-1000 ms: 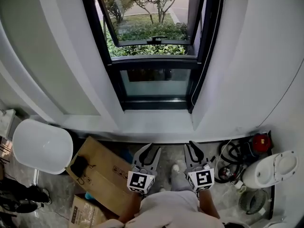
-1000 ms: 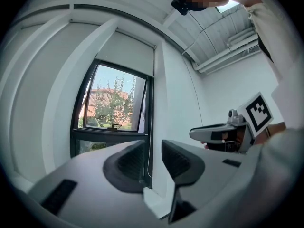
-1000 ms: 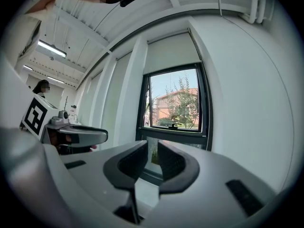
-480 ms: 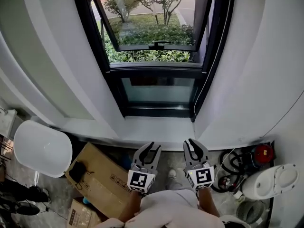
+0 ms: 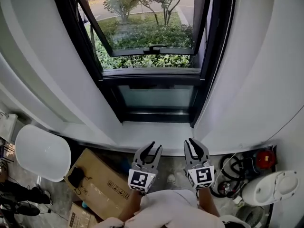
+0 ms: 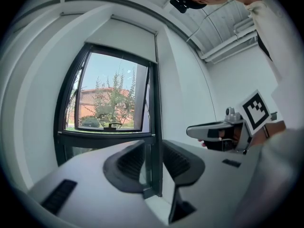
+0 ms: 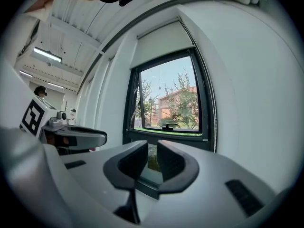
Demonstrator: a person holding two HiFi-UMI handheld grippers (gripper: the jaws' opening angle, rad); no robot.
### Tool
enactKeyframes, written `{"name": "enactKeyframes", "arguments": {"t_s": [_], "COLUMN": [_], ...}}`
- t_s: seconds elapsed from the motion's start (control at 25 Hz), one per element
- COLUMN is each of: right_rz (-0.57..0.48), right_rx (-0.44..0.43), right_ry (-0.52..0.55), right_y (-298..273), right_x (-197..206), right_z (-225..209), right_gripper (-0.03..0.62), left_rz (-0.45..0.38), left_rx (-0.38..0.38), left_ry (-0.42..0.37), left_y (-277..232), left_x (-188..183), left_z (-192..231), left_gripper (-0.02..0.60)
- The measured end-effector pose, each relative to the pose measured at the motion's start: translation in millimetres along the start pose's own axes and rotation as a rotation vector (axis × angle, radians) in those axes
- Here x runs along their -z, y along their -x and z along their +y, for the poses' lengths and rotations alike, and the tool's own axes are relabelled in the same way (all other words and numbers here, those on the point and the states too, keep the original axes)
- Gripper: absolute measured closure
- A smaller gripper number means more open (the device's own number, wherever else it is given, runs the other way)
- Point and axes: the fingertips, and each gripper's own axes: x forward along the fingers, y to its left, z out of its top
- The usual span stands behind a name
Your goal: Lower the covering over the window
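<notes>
Head view: cardboard box (image 5: 107, 182), contents hidden

White blind (image 7: 161, 44) sits high, drawn down over just the top strip. Below it, the black-framed window (image 5: 152, 56) is uncovered, with its upper part tilted open outward.

Kit, as seen. Your left gripper (image 5: 156, 146) and right gripper (image 5: 189, 142) are a matched pair. Each has a pale grey, smooth-moulded shell with dark rectangular slots (image 6: 59, 196) let into the top. The fingers (image 6: 129, 165) are black and curved, with ribbed inner faces. Each gripper carries a white cube (image 5: 141, 181) printed with black square markers, and a small grey knob (image 6: 230, 112) sits just beside it. You wear a loose, near-white top (image 5: 171, 212). A black camera (image 6: 183, 3) is mounted on your head.
</notes>
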Motion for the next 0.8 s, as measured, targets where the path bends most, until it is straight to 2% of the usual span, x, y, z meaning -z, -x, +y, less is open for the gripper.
{"name": "enactKeyframes", "arguments": {"t_s": [0.8], "right_rz": [0.013], "right_rx": [-0.040], "right_ry": [-0.007], "right_y": [-75], "right_x": [8], "right_z": [-78], "right_gripper": [0.546], "left_rz": [0.021], "left_rx": [-0.024], "left_ry": [-0.023], "left_y": [-106], "left_x": [2], "left_z": [16], "left_gripper": [0.465]}}
